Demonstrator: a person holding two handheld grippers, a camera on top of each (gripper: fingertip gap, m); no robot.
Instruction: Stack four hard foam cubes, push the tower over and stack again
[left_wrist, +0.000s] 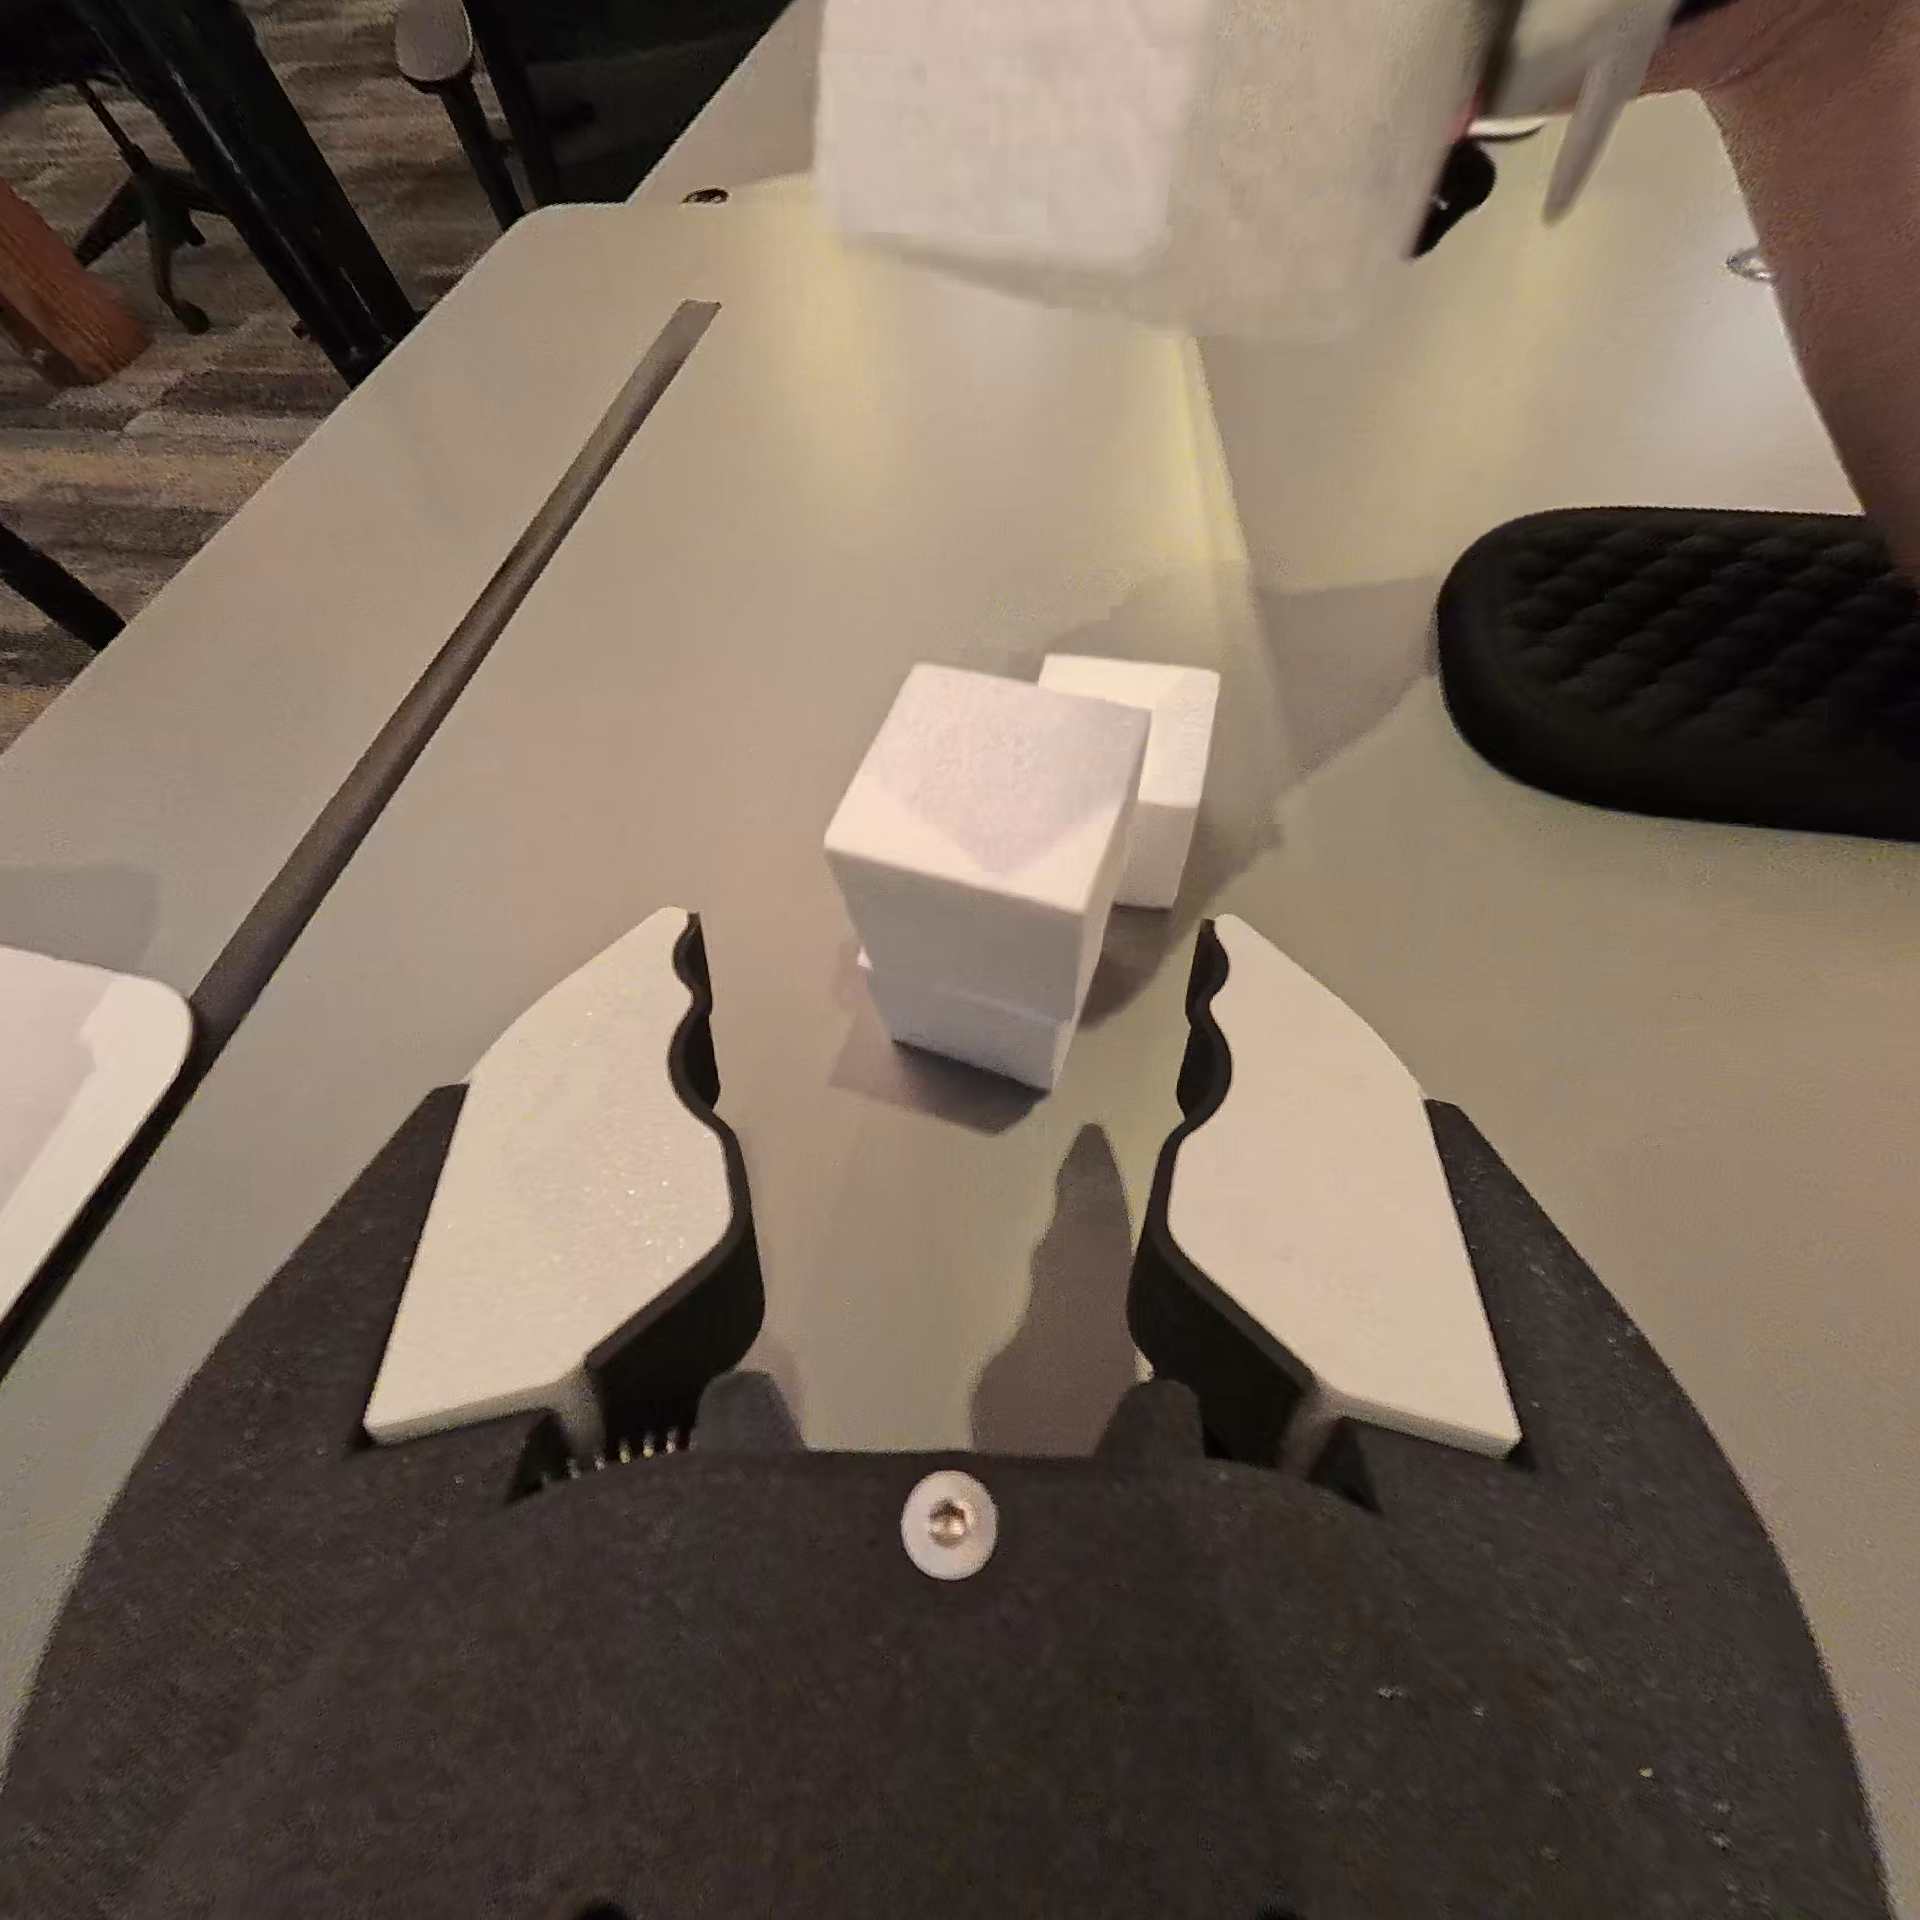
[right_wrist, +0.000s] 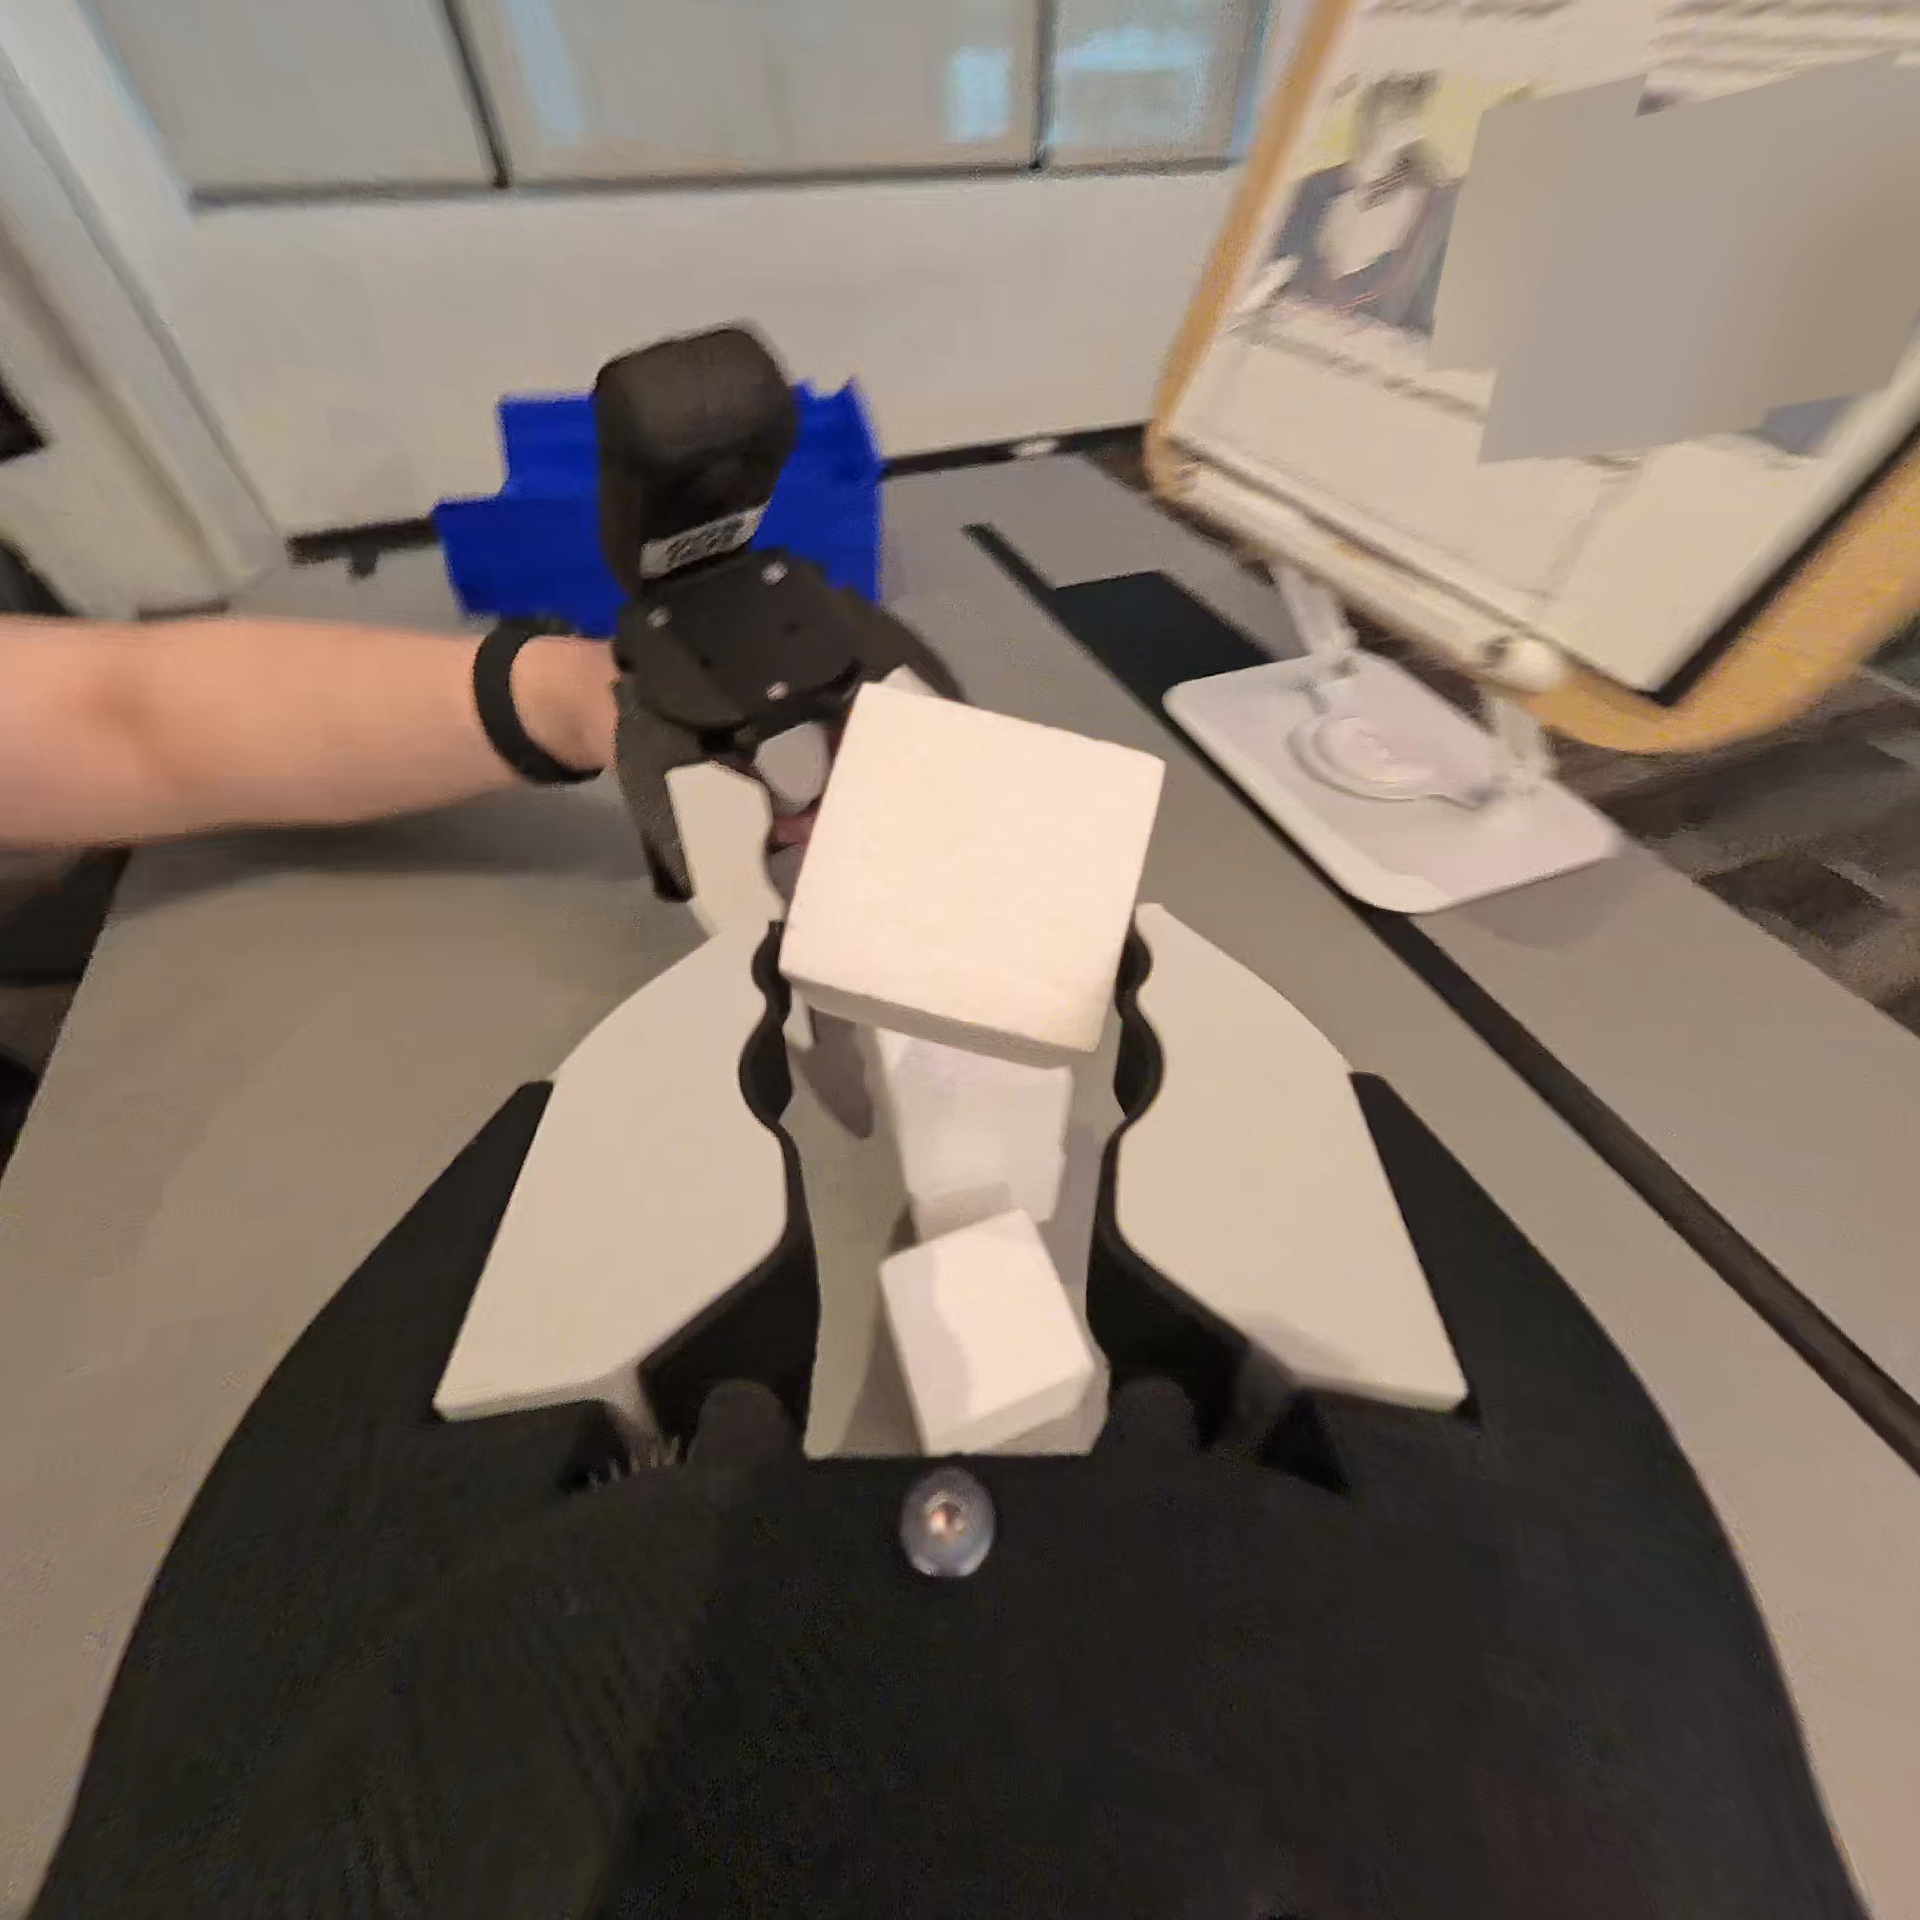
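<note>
Two white foam cubes stand stacked on the grey table (left_wrist: 727, 623): the top cube (left_wrist: 987, 821) sits slightly twisted on the bottom cube (left_wrist: 977, 1029). A third cube (left_wrist: 1153, 769) rests on the table just behind the stack. My left gripper (left_wrist: 951, 935) is open and empty, its fingers just short of the stack on either side. My right gripper (right_wrist: 954, 930) is shut on a fourth cube (right_wrist: 966, 873), tilted, in the air above the stack (right_wrist: 977, 1132) and the single cube (right_wrist: 977, 1330). That held cube shows blurred at the top of the left wrist view (left_wrist: 997, 135).
A black padded wrist rest (left_wrist: 1683, 665) lies right of the cubes. A white tray (left_wrist: 73, 1091) sits at the left edge beyond a dark table seam (left_wrist: 468, 644). A blue bin (right_wrist: 831, 499) and a framed board on a white stand (right_wrist: 1403, 810) stand farther off. A person's forearm (right_wrist: 260, 717) holds the left gripper's body (right_wrist: 727, 665). One gripper's finger ends stand about 12 cm off the other's.
</note>
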